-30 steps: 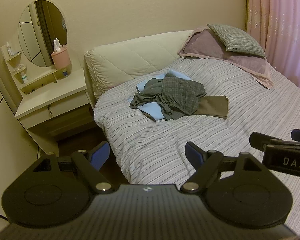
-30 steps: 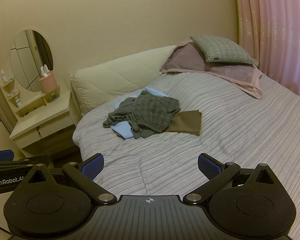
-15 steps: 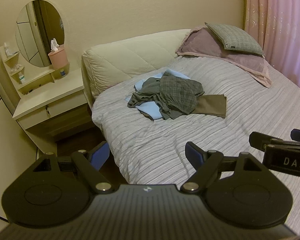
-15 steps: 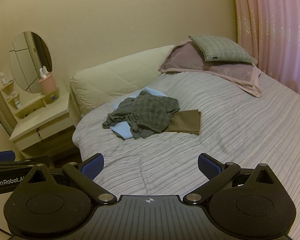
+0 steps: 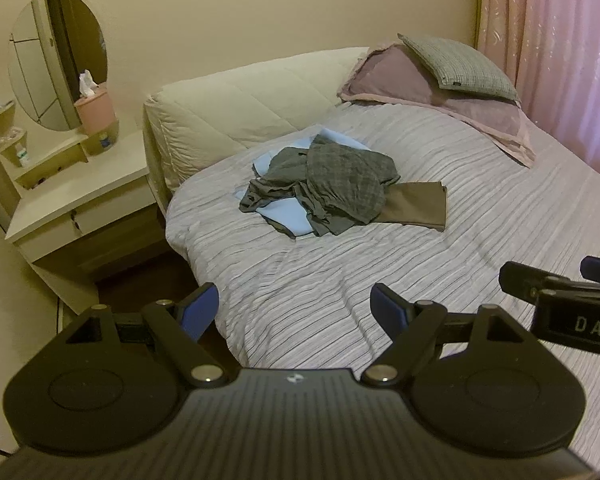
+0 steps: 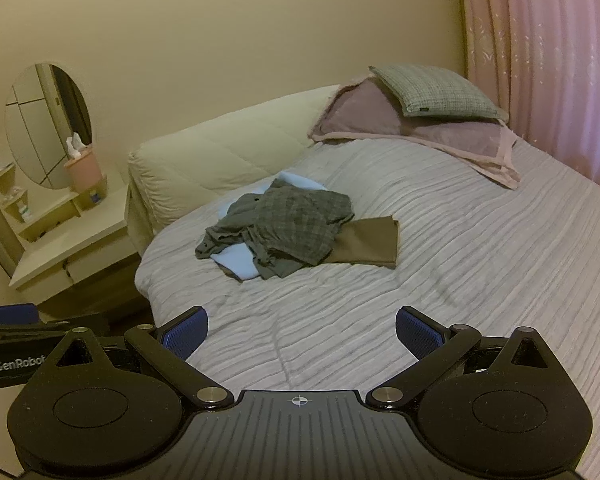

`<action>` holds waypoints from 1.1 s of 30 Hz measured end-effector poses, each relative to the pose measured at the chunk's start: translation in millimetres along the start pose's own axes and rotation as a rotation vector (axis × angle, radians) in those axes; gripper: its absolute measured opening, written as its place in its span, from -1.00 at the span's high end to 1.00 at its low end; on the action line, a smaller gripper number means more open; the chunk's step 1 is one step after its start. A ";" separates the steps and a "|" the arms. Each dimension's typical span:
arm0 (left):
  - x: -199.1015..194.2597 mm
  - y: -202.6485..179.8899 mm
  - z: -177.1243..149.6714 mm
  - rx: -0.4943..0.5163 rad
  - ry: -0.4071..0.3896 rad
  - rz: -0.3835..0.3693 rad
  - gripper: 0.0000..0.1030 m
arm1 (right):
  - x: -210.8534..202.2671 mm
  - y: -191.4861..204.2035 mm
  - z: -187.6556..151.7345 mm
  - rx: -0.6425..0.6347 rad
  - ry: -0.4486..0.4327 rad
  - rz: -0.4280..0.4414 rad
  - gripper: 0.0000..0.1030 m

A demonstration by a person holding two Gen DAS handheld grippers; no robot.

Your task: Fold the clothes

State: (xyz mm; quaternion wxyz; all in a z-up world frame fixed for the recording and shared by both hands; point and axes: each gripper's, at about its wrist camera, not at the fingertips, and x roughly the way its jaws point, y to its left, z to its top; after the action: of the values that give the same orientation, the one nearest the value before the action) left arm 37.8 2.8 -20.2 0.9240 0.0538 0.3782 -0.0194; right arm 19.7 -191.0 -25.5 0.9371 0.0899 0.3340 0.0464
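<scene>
pile of clothes (image 5: pixel 324 188): it lies on the bed (image 5: pixel 480 256), in the part toward the headboard (image 5: pixel 244 108) and nearer the bed's left edge than its right; no piece is folded yet, i judge.
what is in the pile: a grey checked garment (image 6: pixel 288 224) crumpled on top, a light blue piece (image 6: pixel 236 260) under it, and a flat olive-brown piece (image 6: pixel 374 242) that comes out toward the right edge of the bed.
long axis of the pile: roughly across the bed, from the left edge toward the right, with the olive-brown piece as its right end.
left gripper (image 5: pixel 296 310): fingers spread wide, nothing between them; it hangs over the near left corner of the bed, well apart from the pile.
right gripper (image 6: pixel 302 332): also wide apart and empty, above the near part of the striped cover, well apart from the pile.
direction from the grippers: the pile is straight ahead of both and further up the bed; for the right gripper it sits a little to the left of centre.
which is nearer: i cannot tell a clear difference; the left one seems better lined with the grey and blue end, the right one with the olive-brown end.
next move, my guess: both must go forward over the cover to reach the top grey garment first.
</scene>
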 end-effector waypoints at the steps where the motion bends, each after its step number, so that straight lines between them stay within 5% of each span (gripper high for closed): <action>1: 7.0 0.7 4.9 0.003 0.006 -0.005 -0.56 | 3.6 1.1 0.9 0.001 0.001 -0.002 -0.99; 14: 105.1 36.9 42.4 0.037 0.089 -0.072 -0.56 | 82.1 8.3 17.7 0.087 0.072 -0.018 -0.99; 33: 295.4 80.9 126.7 0.145 0.198 -0.124 -0.55 | 260.6 20.0 66.7 0.109 0.151 -0.076 -0.98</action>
State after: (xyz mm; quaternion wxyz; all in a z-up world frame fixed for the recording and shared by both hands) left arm 343.0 70.1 -130.7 0.8728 0.0988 0.4677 -0.0986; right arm 262.8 -142.3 -131.7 0.9040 0.1245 0.4091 -0.0008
